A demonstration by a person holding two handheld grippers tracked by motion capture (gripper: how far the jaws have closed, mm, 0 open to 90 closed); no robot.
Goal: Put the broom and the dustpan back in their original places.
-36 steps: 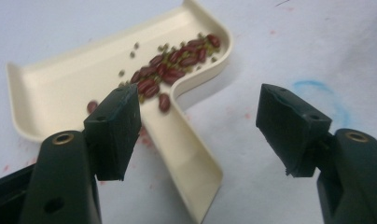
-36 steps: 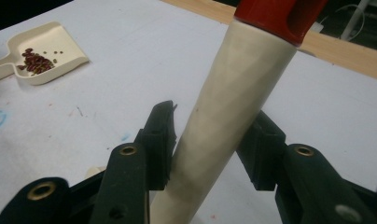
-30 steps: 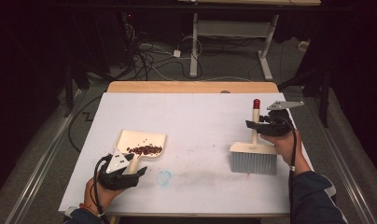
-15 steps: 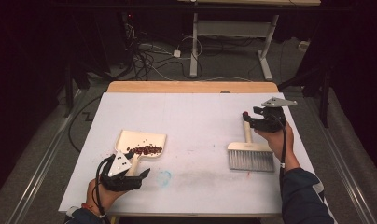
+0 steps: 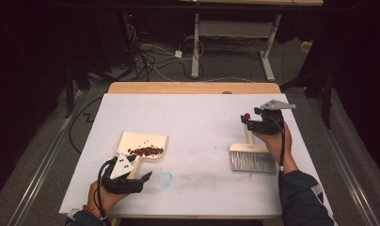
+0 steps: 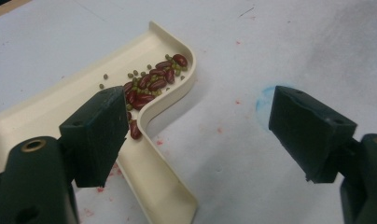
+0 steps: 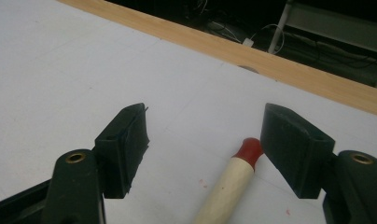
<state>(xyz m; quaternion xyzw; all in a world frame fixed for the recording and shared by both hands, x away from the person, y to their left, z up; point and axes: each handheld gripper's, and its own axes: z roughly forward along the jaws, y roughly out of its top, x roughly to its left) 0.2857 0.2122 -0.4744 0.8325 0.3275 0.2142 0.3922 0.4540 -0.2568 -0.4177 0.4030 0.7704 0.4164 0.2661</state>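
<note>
Our left gripper [image 5: 147, 177] is spread wide just beside the dustpan [image 5: 143, 142] with beans [image 5: 146, 151]. Our right gripper [image 7: 204, 140] has just been opening, holding nothing, and the brush [image 5: 252, 155] lies flat on the table [image 5: 197, 117] under it

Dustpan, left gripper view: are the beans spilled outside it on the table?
No: the beans lie inside the dustpan, heaped against its curved wall.

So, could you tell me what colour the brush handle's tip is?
Red tip, clearest in the right gripper view.
</note>
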